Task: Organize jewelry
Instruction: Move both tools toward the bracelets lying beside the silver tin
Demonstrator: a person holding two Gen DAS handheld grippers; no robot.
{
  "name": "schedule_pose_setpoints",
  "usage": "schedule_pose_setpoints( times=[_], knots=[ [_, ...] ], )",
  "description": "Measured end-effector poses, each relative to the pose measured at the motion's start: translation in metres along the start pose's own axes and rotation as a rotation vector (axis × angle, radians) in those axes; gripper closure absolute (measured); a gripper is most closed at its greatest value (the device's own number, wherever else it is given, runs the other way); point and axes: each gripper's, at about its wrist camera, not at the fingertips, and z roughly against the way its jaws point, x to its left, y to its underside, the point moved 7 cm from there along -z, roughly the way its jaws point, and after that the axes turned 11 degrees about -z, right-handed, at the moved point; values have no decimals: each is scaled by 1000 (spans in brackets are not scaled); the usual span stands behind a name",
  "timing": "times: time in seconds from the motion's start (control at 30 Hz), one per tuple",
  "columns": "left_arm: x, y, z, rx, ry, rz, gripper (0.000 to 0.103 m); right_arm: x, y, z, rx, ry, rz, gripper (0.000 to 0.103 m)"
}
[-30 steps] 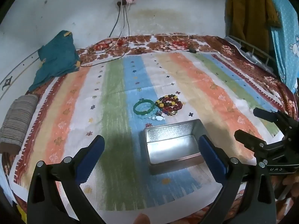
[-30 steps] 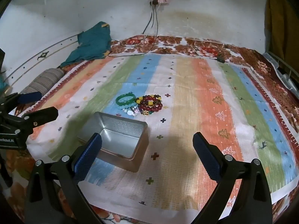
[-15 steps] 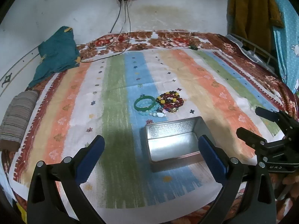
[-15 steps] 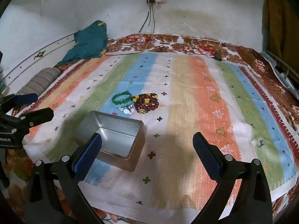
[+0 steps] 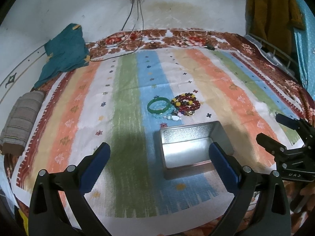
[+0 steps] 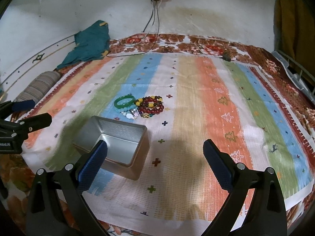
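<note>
An open, empty metal tin [image 5: 189,145] sits on the striped cloth; it also shows in the right wrist view [image 6: 116,143]. Just beyond it lies a jewelry pile: a green bangle [image 5: 158,106] [image 6: 124,101], a light blue bead bracelet [image 5: 164,115], red and yellow bead bracelets [image 5: 186,104] [image 6: 150,106] and small white pieces [image 5: 175,117]. My left gripper [image 5: 159,161] is open and empty, in front of the tin. My right gripper [image 6: 155,163] is open and empty, to the right of the tin.
The striped cloth [image 5: 126,98] covers a floral bedspread. A teal garment [image 5: 65,53] and a rolled striped cloth [image 5: 21,118] lie at the left. Cables [image 5: 135,15] hang from a wall socket at the back. A yellow garment [image 5: 269,9] hangs at the right.
Both grippers have drawn back and risen slightly, so the tin and jewelry sit a little lower and farther in view. Nothing on the cloth has moved.
</note>
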Motion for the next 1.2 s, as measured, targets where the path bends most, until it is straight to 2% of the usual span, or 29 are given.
schedule_pose_setpoints(
  times=[1.2],
  knots=[
    [0, 4, -10, 37, -20, -11, 6, -4, -1, -10, 23, 7, -13, 4]
  ],
)
